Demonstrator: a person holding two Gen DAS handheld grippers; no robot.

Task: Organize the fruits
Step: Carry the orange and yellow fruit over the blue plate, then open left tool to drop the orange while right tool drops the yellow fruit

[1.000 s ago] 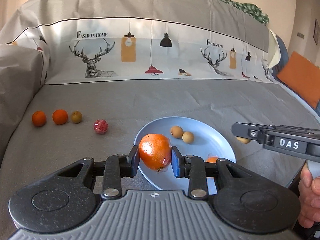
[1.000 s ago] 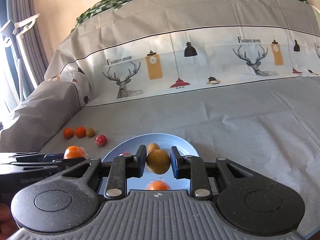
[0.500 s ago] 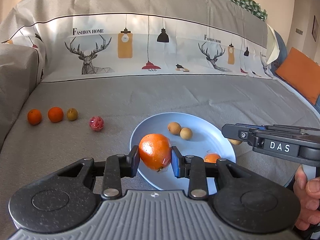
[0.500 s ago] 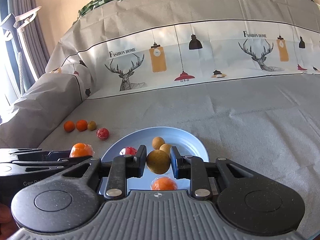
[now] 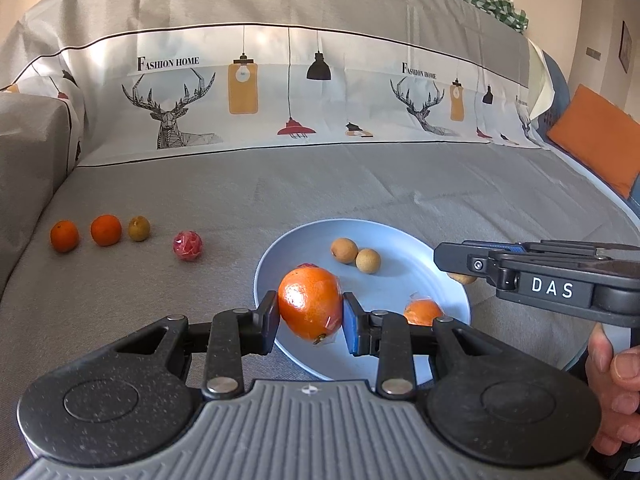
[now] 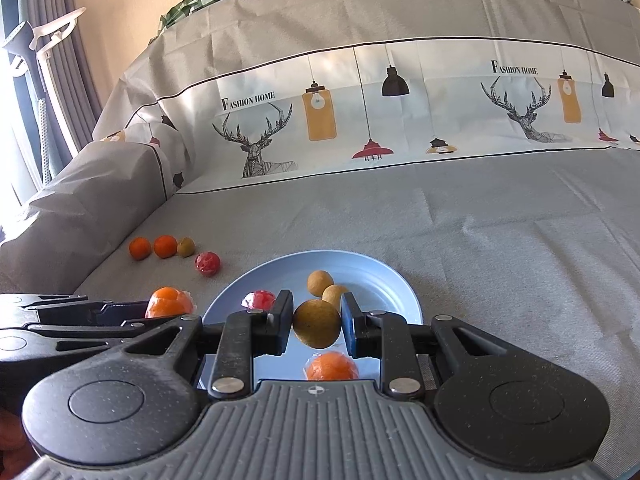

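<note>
My left gripper (image 5: 310,314) is shut on a large orange (image 5: 311,303), held above the near left rim of the blue plate (image 5: 404,240). My right gripper (image 6: 316,323) is shut on a small brown round fruit (image 6: 317,323) over the same plate (image 6: 396,280). On the plate lie two small brown fruits (image 5: 355,255), a wrapped orange (image 5: 423,312) and a red wrapped fruit (image 6: 259,298). In a row on the grey cover to the left sit two small oranges (image 5: 84,233), a brown-green fruit (image 5: 139,228) and a red wrapped fruit (image 5: 187,245).
The plate rests on a sofa seat under a grey cover (image 5: 320,184), with a printed backrest behind and a covered armrest (image 6: 80,200) at the left. An orange cushion (image 5: 592,136) lies far right. A person's hand (image 5: 616,392) holds the right gripper's handle.
Both grippers keep their fruits. Both views have shifted a little, so that the plate and the row of fruits sit slightly higher in the frames; nothing on the cover moved.
</note>
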